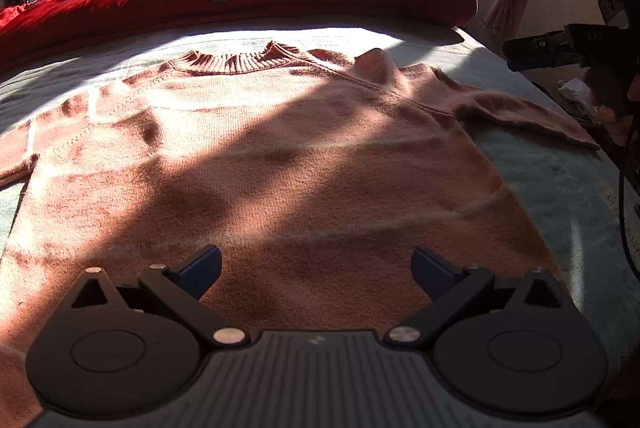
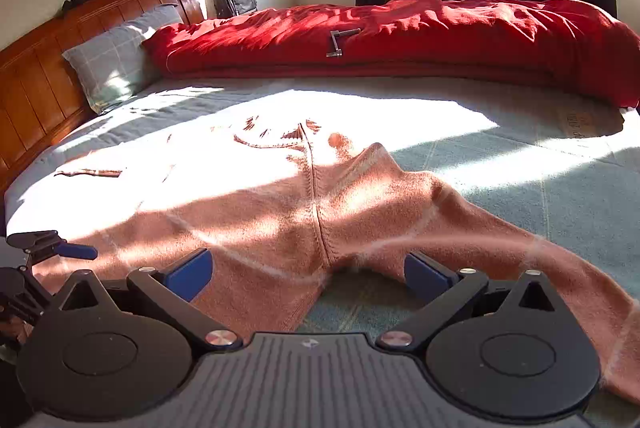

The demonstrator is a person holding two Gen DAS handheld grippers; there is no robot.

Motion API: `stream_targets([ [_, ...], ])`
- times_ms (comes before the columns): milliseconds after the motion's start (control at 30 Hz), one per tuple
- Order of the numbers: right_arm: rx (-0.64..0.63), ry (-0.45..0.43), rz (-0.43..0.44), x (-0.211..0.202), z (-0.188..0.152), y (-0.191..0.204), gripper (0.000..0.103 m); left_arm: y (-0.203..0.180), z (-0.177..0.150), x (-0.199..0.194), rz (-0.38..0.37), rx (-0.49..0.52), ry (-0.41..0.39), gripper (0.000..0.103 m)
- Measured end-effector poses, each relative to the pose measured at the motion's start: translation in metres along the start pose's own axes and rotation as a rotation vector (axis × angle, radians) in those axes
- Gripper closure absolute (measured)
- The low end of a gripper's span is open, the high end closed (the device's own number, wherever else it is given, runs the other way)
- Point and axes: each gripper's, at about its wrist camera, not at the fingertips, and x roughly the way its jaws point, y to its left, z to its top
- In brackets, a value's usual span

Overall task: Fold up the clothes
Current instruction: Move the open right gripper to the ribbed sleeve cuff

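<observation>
Pink knit sweater (image 1: 256, 156) spread flat on bed (image 2: 520, 180); left tool (image 1: 316, 264) and right tool (image 2: 308, 270) both spread, gripping nothing

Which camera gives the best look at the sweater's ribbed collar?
The left wrist view: the collar of the sweater shows whole, its ribbing clear. In the right wrist view, sun glare washes the collar out; only fragments show.
</observation>
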Motion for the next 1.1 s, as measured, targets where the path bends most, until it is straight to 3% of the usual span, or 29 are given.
stream_targets([
  [133, 0.113, -0.009, 0.12, 0.053, 0.042, -0.036, 0.0, -0.006, 0.004, 0.001, 0.019, -0.022, 0.01, 0.003],
  [233, 0.182, 0.022, 0.187, 0.093, 0.053, -0.046, 0.0, -0.008, 0.011, -0.002, 0.021, -0.044, -0.005, 0.002],
  [333, 0.19, 0.09, 0.186, 0.127, 0.049, -0.049, 0.0, -0.01, 0.021, -0.006, -0.01, -0.042, -0.031, 0.003],
  [433, 0.188, 0.149, 0.132, 0.137, 0.032, -0.059, 0.0, -0.009, 0.037, 0.001, -0.053, -0.015, -0.044, 0.002],
  [600, 0.193, 0.119, 0.109, 0.113, 0.017, -0.089, 0.0, -0.015, 0.078, 0.04, -0.111, 0.075, -0.051, 0.002],
  [667, 0.168, 0.153, -0.055, 0.105, 0.016, -0.095, 0.0, -0.02, 0.096, 0.06, -0.134, 0.088, -0.046, 0.003],
  [767, 0.18, 0.145, -0.086, 0.085, 0.006, -0.104, 0.0, -0.029, 0.114, 0.082, -0.158, 0.084, -0.045, 0.003],
  [900, 0.233, 0.072, -0.083, 0.029, -0.01, -0.114, 0.0, -0.043, 0.113, 0.088, -0.25, 0.08, -0.042, 0.003],
  [1100, 0.424, -0.015, -0.228, -0.059, -0.056, -0.159, 0.0, -0.065, 0.099, 0.089, -0.247, 0.191, -0.021, 0.003],
])
